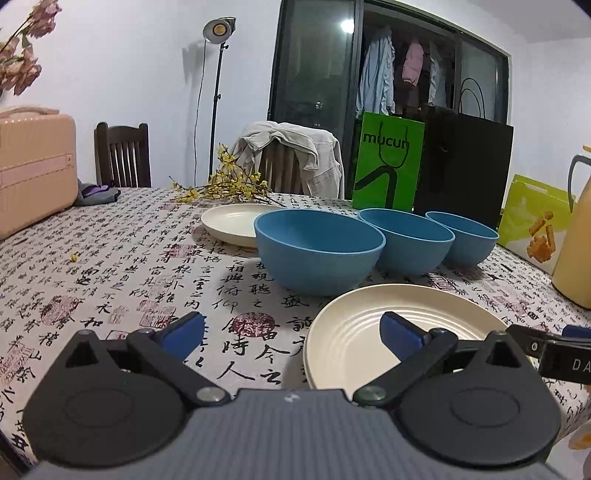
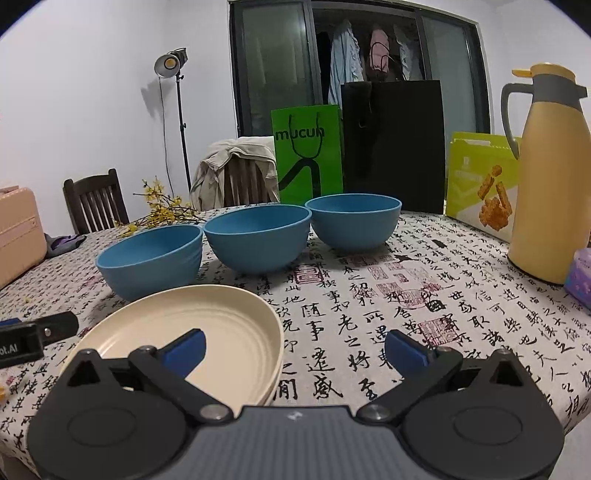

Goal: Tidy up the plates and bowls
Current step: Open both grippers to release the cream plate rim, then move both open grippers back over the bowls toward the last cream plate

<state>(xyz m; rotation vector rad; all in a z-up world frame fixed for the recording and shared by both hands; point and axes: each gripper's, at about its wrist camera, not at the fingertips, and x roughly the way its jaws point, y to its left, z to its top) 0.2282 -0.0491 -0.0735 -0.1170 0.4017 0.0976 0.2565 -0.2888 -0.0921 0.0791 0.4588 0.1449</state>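
Table laid with three blue bowls and cream plates; both grippers spread wide, grasping nothing.

Left gripper (image 1: 291, 334): fingers released, right-hand pad over the rim of the near plate stack (image 1: 354, 332) (two plates at least, going by the edges), not pressing it. Right gripper (image 2: 294, 349): fingers released, left-hand pad above the same stack, bare tablecloth (image 2: 369, 314) between the pads. Bowls, three, blue, upright, in a row just behind the stack: near bowl (image 1: 319, 251), middle bowl (image 1: 406, 240), far bowl (image 1: 461, 236). Single plate (image 1: 231, 223), one, cream, behind the near bowl, partly hidden by it. Around: yellow flower sprigs (image 1: 225, 184), pink case (image 1: 33, 170), green bag (image 1: 388, 162), black bag (image 1: 461, 166), yellow jug (image 2: 546, 177), snack box (image 2: 480, 181), two chairs (one draped with a jacket (image 1: 291, 151)), lamp on a stand (image 1: 218, 29).
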